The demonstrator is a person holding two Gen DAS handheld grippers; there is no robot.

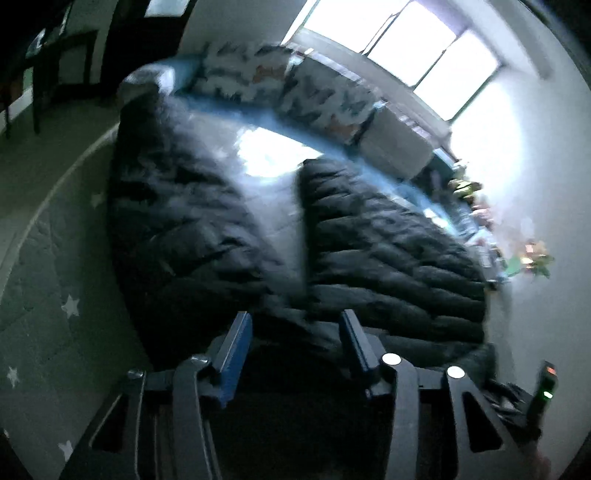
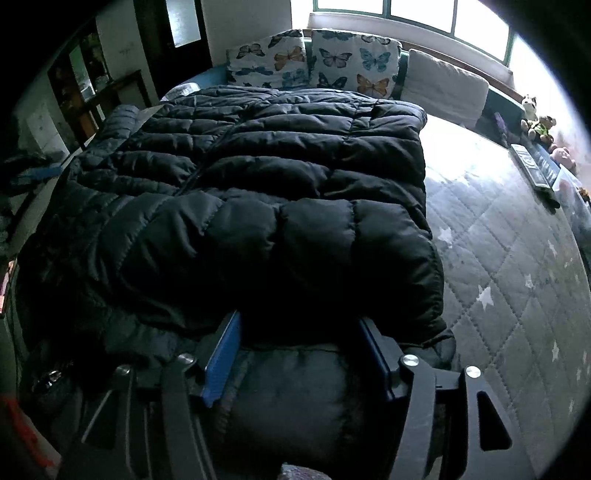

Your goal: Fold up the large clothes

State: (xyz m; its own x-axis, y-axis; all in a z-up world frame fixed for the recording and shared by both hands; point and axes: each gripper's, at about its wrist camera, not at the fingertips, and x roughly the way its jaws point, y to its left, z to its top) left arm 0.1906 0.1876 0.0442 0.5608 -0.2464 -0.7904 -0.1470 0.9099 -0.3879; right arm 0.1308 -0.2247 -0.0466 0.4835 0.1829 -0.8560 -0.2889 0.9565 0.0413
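A large black puffer jacket (image 2: 280,155) lies spread on a grey quilted mattress (image 2: 509,258), with one sleeve (image 2: 295,240) folded across its near part. My right gripper (image 2: 299,325) is open, its blue-padded fingers (image 2: 221,358) astride the jacket's near padded edge. In the blurred left wrist view the jacket (image 1: 388,243) shows as two dark puffy masses. My left gripper (image 1: 295,325) is open just above the jacket's near edge, nothing between its fingers.
Two butterfly pillows (image 2: 314,59) and a white cushion (image 2: 447,85) line the bed's head under a bright window (image 2: 417,14). Stuffed toys (image 2: 535,118) and a remote-like object (image 2: 532,166) sit along the right wall. Dark shelving (image 2: 85,85) stands at the left.
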